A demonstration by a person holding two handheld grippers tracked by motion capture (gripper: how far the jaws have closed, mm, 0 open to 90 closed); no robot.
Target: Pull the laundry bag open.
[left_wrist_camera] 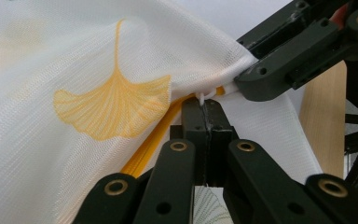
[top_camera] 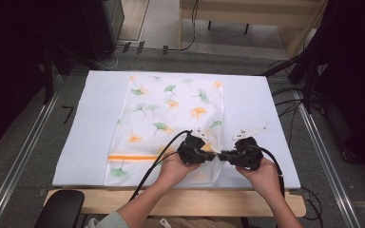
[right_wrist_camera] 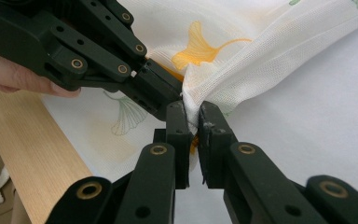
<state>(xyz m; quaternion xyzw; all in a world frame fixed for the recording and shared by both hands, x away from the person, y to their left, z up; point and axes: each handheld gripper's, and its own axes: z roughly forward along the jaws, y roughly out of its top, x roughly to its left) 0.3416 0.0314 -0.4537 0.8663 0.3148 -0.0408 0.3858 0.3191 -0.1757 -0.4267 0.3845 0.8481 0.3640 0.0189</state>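
White mesh cloth (top_camera: 171,114) printed with green and orange leaves lies spread on the white-covered bench (top_camera: 256,104), its near right corner bunched and lifted. Your left tool (top_camera: 213,156) is clamped tight on that corner beside the orange stripe (top_camera: 128,157). Your right tool (top_camera: 221,155) meets it tip to tip, its jaws pinching the same fold of cloth.

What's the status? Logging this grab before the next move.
Left tool shut on mesh bag edge. Right tool shut on the same edge, tips nearly touching. Bag corner lifted off the white board. Nothing in the way.
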